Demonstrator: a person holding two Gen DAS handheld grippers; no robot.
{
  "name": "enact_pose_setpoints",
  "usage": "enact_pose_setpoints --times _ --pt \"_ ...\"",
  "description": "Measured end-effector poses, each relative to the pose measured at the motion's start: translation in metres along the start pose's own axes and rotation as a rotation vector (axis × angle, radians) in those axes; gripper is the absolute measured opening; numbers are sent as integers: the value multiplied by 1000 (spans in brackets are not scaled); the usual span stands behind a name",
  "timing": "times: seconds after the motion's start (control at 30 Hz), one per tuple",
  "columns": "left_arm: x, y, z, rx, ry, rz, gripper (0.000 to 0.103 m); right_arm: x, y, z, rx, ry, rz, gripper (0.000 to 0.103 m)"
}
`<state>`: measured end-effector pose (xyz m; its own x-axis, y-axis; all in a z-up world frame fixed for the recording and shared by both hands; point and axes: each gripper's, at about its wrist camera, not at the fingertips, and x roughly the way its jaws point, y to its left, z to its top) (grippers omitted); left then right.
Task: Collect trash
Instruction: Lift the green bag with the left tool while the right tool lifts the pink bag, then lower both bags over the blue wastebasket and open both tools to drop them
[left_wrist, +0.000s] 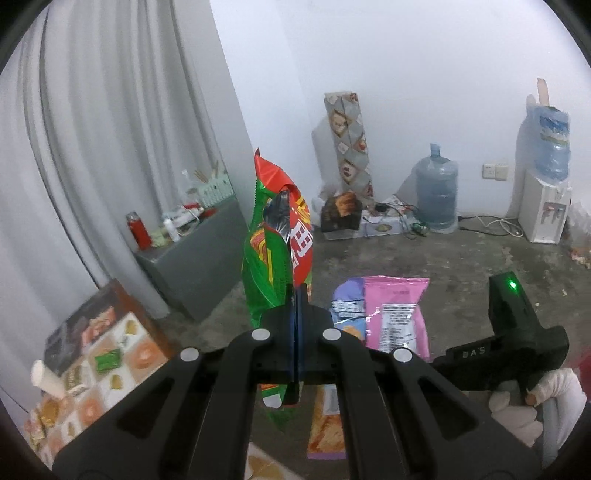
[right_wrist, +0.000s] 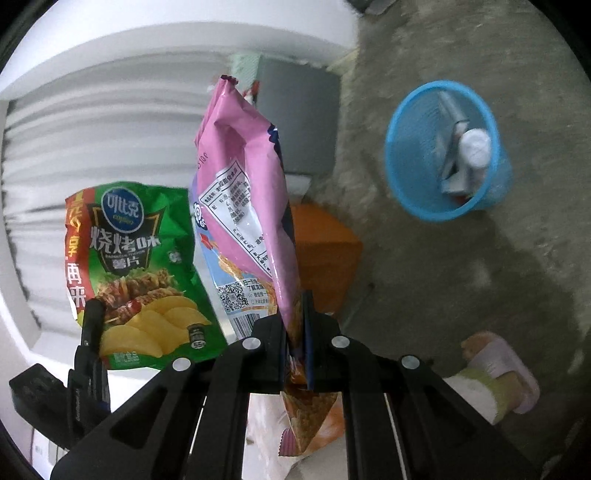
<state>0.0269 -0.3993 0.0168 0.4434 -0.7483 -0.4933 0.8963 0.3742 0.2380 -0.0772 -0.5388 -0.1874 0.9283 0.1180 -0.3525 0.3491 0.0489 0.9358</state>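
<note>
green crinkled plastic chip bag (left_wrist: 275, 236) stands upright, pinched at its lower part between the closed jaws of the left gripper (left_wrist: 296, 295); the right gripper (right_wrist: 297, 306) is clamped on a pink glossy plastic snack bag (right_wrist: 245, 192), held up to the left of a round blue mesh plastic waste basket (right_wrist: 413, 177) that stands on the grey concrete floor (right_wrist: 517, 277) with trash already inside

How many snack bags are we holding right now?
2. A green chip bag is pinched in the left tool; a pink bag is in the right tool.
</note>
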Motion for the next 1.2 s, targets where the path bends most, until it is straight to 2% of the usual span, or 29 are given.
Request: enact_pose_setpoints --times 0.17,0.3,0.53,0.6,0.7,0.8,0.87,1.0,1.2 --pt "43 27 12 -50 36 -37 0 -8 -23 46 34 -61 -72 8" --pt "80 46 16 -73 61 -53 0 12 -37 82 52 -83 -157 8" --pt "139 61 9 -92 123 -68 0 70 -31 134 -93 -132 -409 8" --pt "152 65 6 -106 142 -74 0 92 -32 144 -139 -121 -475 9" --pt "169 69 0 -127 171 -87 0 126 -38 154 -204 -69 -571 14" --pt "186 69 -7 -133 204 -98 0 158 -58 159 -268 -31 -669 41" --pt "196 67 -12 -138 225 -107 0 162 -69 159 -281 -25 -676 42" --pt "215 58 -17 -160 269 -144 0 137 -80 156 -226 -59 -623 43" --pt "260 28 -33 -185 399 -232 0 72 -84 131 -180 -138 -582 43"
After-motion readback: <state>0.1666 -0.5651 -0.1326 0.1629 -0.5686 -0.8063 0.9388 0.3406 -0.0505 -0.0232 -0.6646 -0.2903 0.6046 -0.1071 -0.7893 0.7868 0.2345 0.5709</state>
